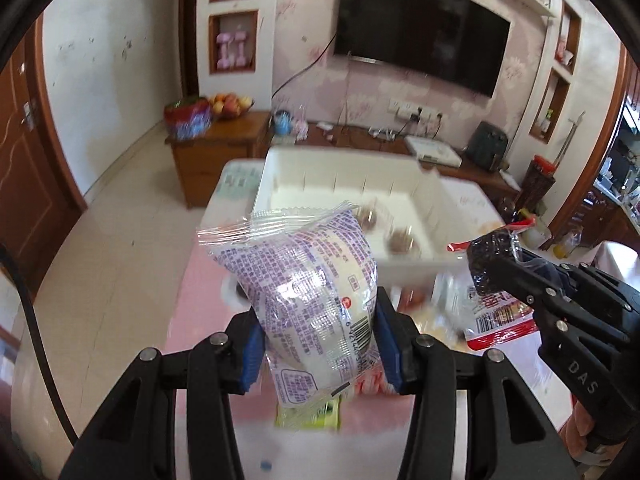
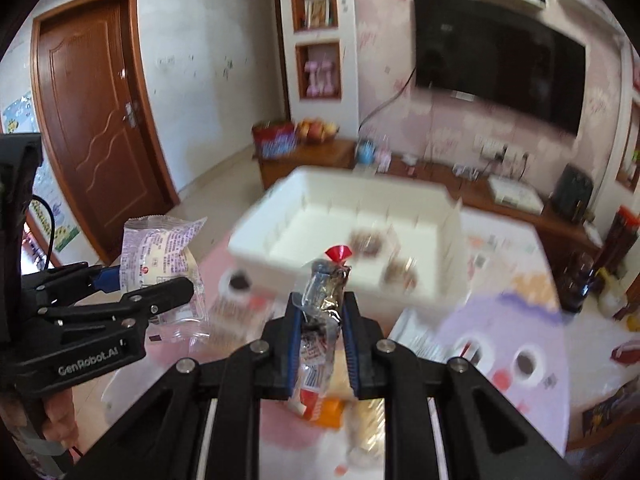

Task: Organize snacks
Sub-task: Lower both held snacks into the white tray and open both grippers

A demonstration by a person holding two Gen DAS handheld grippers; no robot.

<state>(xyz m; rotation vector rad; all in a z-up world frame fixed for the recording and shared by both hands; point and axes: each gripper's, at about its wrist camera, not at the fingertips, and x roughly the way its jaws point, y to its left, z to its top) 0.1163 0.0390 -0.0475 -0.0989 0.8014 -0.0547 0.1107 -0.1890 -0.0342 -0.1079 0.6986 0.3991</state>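
1. A puffy white snack packet with purple print (image 1: 316, 300) is up off the table, clamped between the blue pads of the left gripper (image 1: 320, 344).
2. Beside it, the right gripper (image 2: 322, 344) pinches a slim dark, red-ended snack pack (image 2: 326, 300).
3. Just beyond both sits the white divided bin (image 1: 408, 264), with wrapped brown snacks inside.
4. More packets lie blurred on the pink tablecloth (image 1: 200, 320).

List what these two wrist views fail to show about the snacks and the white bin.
- Snacks in the white bin: motion blur in both views; only two brownish blobs, type unreadable.
- Purple-print packet text: too small and blurred.
- Red-edged dark snack: lower end hidden by the right gripper fingers.
- Snacks on the table under the left gripper: hidden by the packet, blurred.
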